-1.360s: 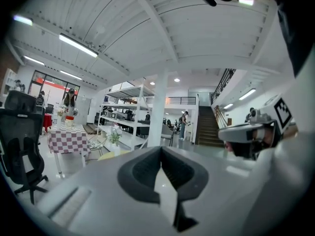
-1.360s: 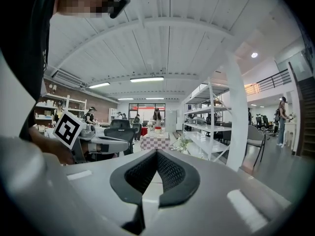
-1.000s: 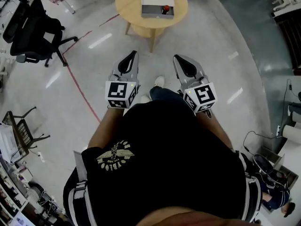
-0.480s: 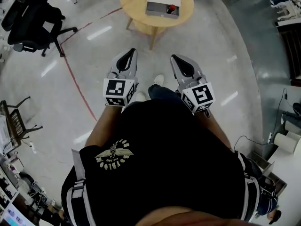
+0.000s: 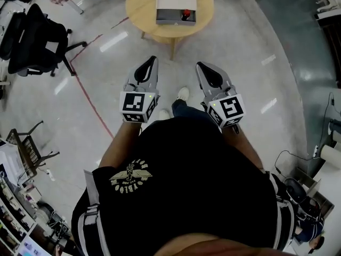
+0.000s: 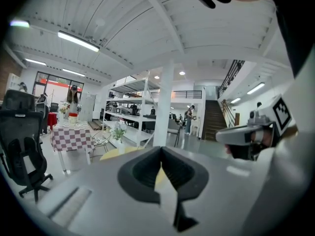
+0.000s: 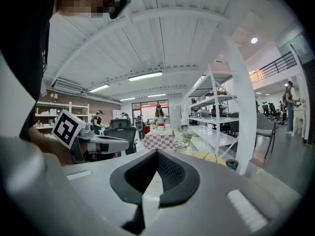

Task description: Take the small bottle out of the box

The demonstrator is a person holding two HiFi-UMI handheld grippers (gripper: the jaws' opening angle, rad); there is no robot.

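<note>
Out beyond the left tool's outer side stands a black office chair (image 5: 33, 36), and a red line (image 5: 90, 97) runs over the floor on that same side. The left tool (image 5: 152, 61) is held before the person's waist with its jaws together and nothing between them; its own view shows the pads meeting at the tip. Ahead of both tools, and well apart from them, is the round wooden bench (image 5: 144, 4), which carries the pale box (image 5: 173, 1). The small bottle (image 5: 186, 14), judged to be the dark item with a red top, sits inside the box toward the right tool's side. The right tool (image 5: 200, 65), beside its partner, is likewise closed on nothing. The task has hardly begun: the bench is not yet within reach, neither tool touches the box, and the whole grasp and lift-out remain. No brand or label can be read. The tools' cubes carry only black-and-white square markers, and the yellow emblem (image 5: 130, 176) on the black shirt has lettering too small to read.
</note>
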